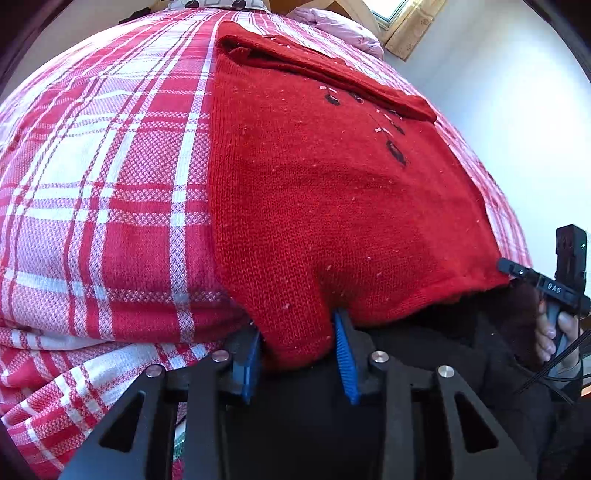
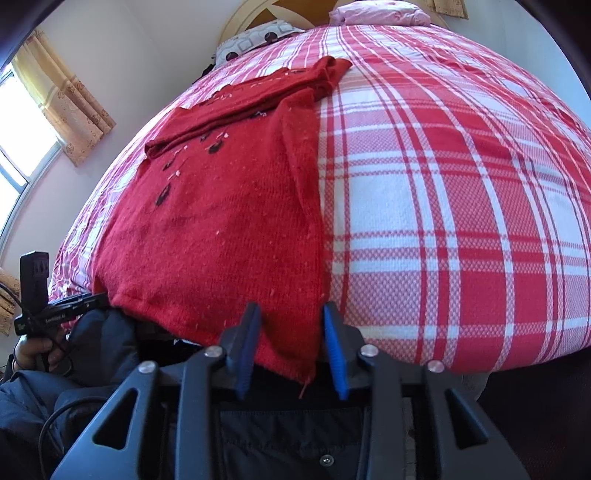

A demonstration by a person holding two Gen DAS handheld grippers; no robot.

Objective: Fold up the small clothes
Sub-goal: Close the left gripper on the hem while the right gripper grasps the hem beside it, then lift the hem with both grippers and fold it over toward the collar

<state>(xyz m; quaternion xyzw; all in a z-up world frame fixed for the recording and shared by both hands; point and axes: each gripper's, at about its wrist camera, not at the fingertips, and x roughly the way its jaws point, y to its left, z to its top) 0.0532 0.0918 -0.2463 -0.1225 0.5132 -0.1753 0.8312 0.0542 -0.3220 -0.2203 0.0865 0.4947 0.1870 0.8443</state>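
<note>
A red knit sweater (image 1: 314, 192) with small black motifs lies flat on a red-and-white plaid bedspread (image 1: 103, 177); its sleeves are folded across the far end. Its near hem hangs over the bed's edge. My left gripper (image 1: 299, 350) has its blue pads around the hem's left corner, the cloth bunched between them. My right gripper (image 2: 291, 347) has its blue pads around the hem's right corner of the sweater (image 2: 221, 229). Both jaws stand partly apart with fabric between them. Each gripper shows in the other's view: the right one (image 1: 554, 284), the left one (image 2: 55, 310).
The plaid bedspread (image 2: 461, 206) covers the whole bed. Pillows (image 2: 255, 37) and a pink quilt (image 2: 376, 11) lie at the headboard. A window with beige curtains (image 2: 55, 96) is on the wall beside the bed. The person's dark clothing fills the near foreground.
</note>
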